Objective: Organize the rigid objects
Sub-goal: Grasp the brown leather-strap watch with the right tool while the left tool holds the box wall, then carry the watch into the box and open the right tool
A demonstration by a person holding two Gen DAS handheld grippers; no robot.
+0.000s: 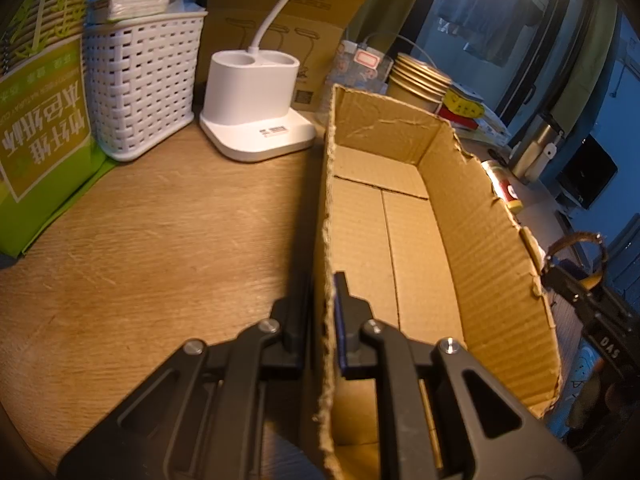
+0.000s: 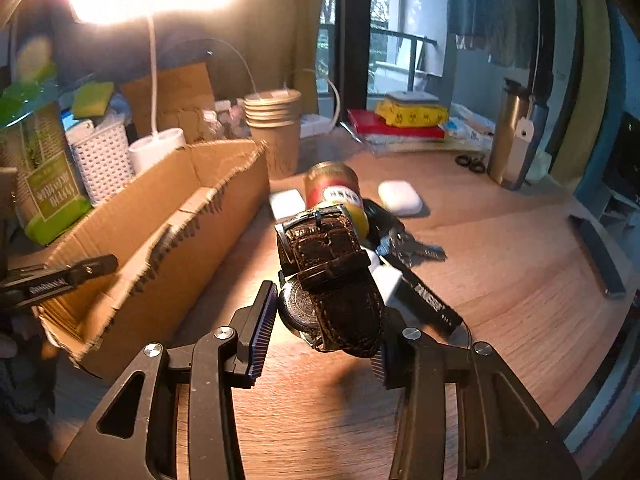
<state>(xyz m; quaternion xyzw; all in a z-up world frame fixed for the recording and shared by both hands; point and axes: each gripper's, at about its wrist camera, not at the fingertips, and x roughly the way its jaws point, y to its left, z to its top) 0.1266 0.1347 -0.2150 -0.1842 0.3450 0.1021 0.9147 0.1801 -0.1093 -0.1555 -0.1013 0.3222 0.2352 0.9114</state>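
An open cardboard box (image 1: 480, 220) with torn edges lies on the wooden desk. My left gripper (image 1: 323, 320) is shut on its near left wall, one finger outside and one inside. The box's inside is bare. In the right wrist view the same box (image 2: 168, 216) sits at the left. My right gripper (image 2: 320, 344) is shut on a wristwatch (image 2: 336, 264) with a dark brown leather strap, held just above the desk. The watch's metal case rests against the left pad (image 2: 262, 328), and the strap hides the right pad. From the left wrist view, the right gripper (image 1: 576, 280) shows beyond the box's right wall.
Beyond the watch lie a red can (image 2: 332, 188), a white earbud case (image 2: 400, 198), keys (image 2: 412, 252) and a black strap (image 2: 432, 304). Stacked paper cups (image 2: 274, 120), a white basket (image 1: 140, 92), a lamp base (image 1: 256, 116) and a steel flask (image 2: 512, 136) line the back.
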